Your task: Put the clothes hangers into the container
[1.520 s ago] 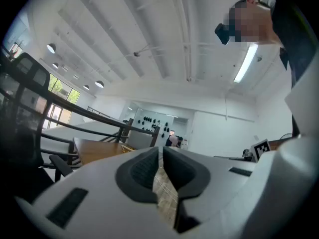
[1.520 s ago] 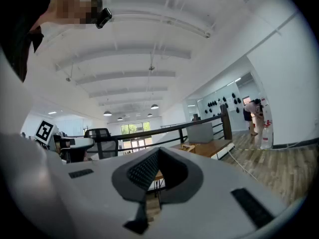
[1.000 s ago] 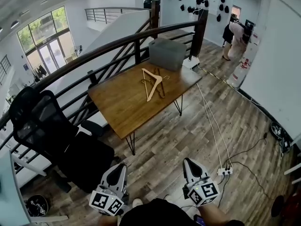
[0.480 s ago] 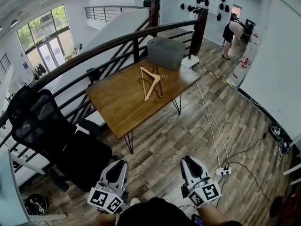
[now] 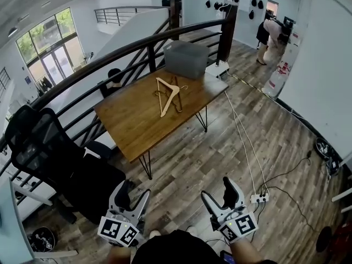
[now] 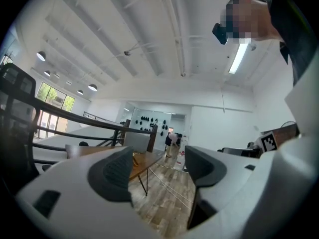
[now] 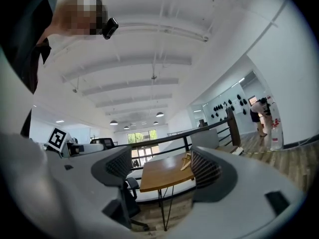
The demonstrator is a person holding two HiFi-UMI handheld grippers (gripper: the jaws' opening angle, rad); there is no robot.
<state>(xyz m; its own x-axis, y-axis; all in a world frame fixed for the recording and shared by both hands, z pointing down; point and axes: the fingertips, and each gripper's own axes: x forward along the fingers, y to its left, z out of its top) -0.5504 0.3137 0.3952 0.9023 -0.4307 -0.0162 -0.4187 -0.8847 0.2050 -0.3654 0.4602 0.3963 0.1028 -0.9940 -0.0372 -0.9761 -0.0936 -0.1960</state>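
wooden table [image 5: 137,126] (hangers [image 5: 168,95] atop) beside railing [image 5: 226,37]

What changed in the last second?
The jaws of the left tool and right tool have just opened wide from shut, with nothing between them. The hangers stayed on the table, outside the container at its far end.

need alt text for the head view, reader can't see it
Wooden hangers lie on a wooden table near a grey container, by a dark railing. Nearer, above the floor, the left gripper and right gripper hold nothing; their jaws have just been opening.
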